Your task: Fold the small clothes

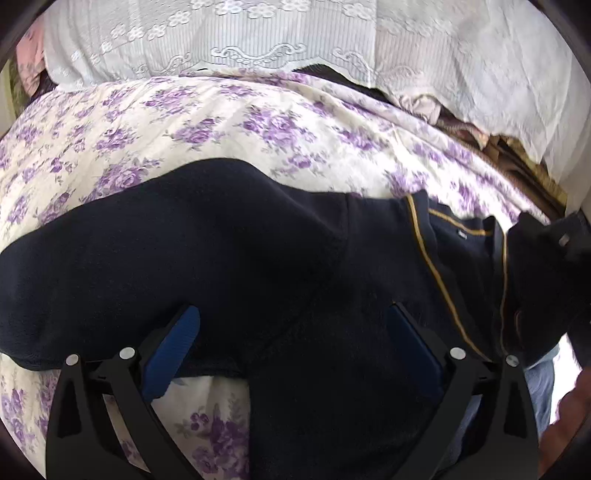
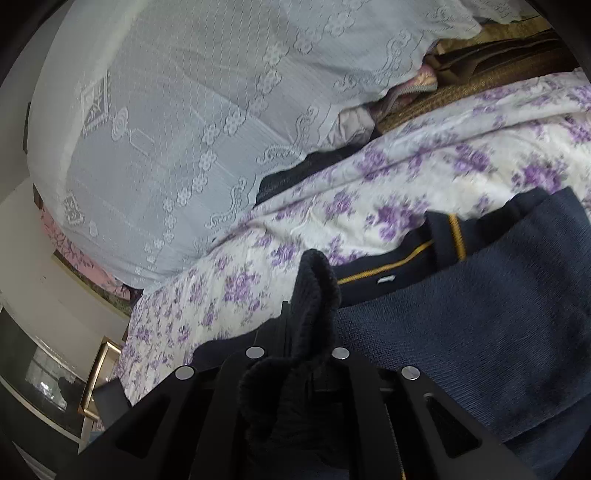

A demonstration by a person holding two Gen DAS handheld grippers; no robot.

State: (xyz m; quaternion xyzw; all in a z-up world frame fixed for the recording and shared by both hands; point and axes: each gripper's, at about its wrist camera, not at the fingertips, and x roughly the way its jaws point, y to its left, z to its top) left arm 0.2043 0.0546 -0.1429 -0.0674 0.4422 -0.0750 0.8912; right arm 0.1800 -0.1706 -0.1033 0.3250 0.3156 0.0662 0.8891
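A dark navy knitted sweater (image 1: 221,251) with mustard stripes at its collar (image 1: 443,221) lies spread on a floral bedspread (image 1: 184,122). My left gripper (image 1: 291,332) is open, its blue pads (image 1: 173,343) wide apart just above the sweater's near part. In the right wrist view the sweater (image 2: 461,332) fills the right side. My right gripper (image 2: 306,317) is shut on a bunched ribbed edge of the sweater (image 2: 314,280), which sticks up between the jaws. The right gripper also shows in the left wrist view (image 1: 546,236) at the sweater's right end.
A white lace cloth (image 1: 229,33) covers pillows at the far side of the bed, also seen in the right wrist view (image 2: 166,129). Brown bedding (image 2: 498,55) lies at the far right. The bed edge and a dark cabinet (image 2: 44,387) are at lower left.
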